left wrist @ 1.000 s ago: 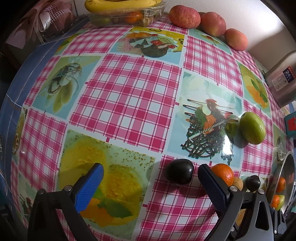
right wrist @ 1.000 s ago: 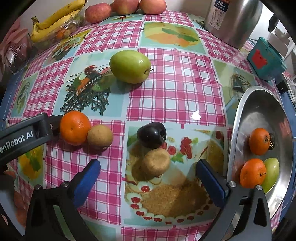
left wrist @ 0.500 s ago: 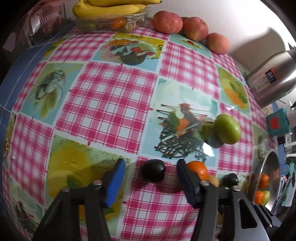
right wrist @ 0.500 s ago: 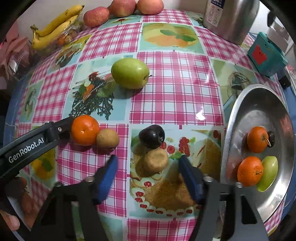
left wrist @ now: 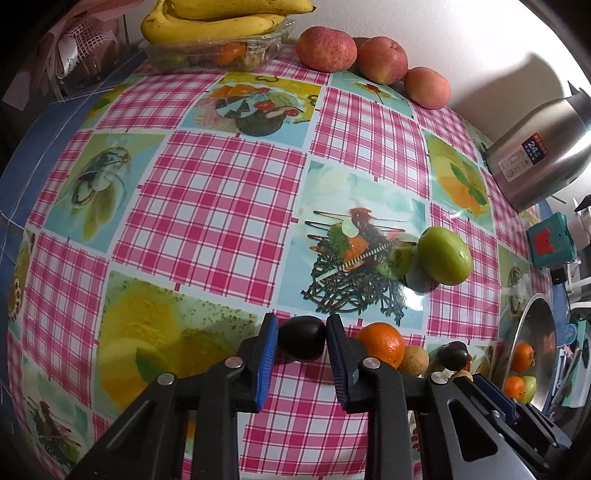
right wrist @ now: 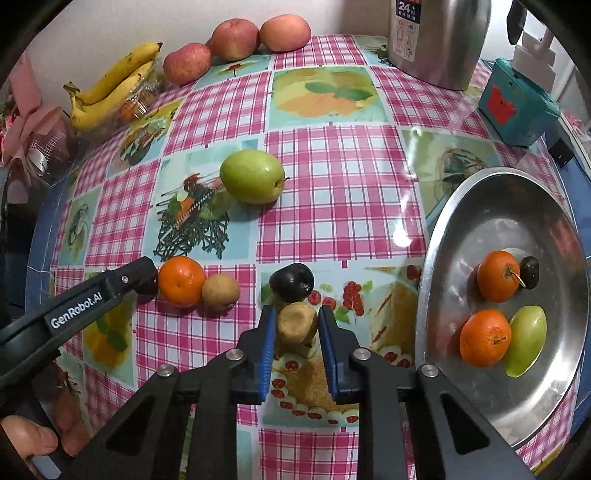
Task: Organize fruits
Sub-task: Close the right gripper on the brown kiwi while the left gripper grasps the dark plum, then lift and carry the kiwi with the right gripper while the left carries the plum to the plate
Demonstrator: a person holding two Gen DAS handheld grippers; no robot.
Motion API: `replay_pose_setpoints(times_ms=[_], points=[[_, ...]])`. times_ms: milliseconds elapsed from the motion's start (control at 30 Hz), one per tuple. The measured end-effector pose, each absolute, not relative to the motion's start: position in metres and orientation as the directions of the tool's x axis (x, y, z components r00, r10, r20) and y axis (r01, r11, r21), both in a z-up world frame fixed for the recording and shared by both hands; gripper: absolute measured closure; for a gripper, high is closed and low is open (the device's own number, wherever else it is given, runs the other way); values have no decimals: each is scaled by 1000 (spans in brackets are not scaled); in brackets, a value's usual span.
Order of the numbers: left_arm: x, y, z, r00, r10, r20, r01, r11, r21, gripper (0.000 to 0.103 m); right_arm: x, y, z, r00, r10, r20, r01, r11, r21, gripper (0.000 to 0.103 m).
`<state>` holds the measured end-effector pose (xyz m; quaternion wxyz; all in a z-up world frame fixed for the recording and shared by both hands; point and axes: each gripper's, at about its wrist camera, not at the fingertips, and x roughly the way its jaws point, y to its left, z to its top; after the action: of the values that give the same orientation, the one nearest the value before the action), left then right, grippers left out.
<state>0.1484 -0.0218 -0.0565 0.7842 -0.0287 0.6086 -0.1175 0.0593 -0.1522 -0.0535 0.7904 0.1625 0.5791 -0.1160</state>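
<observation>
My left gripper (left wrist: pixel 301 341) has its jaws closing tight, blue pads pressed on both sides of a dark plum (left wrist: pixel 301 343) on the checked tablecloth. Just right of it lie an orange (left wrist: pixel 380 343) and a small brown fruit (left wrist: pixel 415 360). In the right wrist view my right gripper (right wrist: pixel 297 325) is shut on another brown fruit (right wrist: pixel 297 322), with a second dark plum (right wrist: pixel 291 282) touching it behind. A green apple (right wrist: pixel 253 181) sits farther back. The steel bowl (right wrist: pixel 436 258) at the right holds two oranges, a green fruit and a small dark fruit.
Along the back wall are bananas (left wrist: pixel 218 18) on a clear tub of fruit, three red apples (left wrist: pixel 327 50) and a steel flask (right wrist: pixel 436 40). A teal box (right wrist: pixel 515 103) stands at the far right. A person's hand (right wrist: pixel 33 439) holds the left gripper's handle.
Both grippers went from wide open to shut, the left on the dark plum and the right on the brown fruit. Both views have risen slightly.
</observation>
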Motion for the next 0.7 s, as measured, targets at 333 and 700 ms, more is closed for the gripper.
replay_pose_setpoints(times_ms=[333,700], points=[[143,-16,-20,295,-280,-914,165,957,-240,75,50,-151,-24,383,17,-924,363,917,167,79],[132,-22,14,334,-337,-880,181,940,-291,75,39,-153,12,465,-2,-885,356,916,185,79]])
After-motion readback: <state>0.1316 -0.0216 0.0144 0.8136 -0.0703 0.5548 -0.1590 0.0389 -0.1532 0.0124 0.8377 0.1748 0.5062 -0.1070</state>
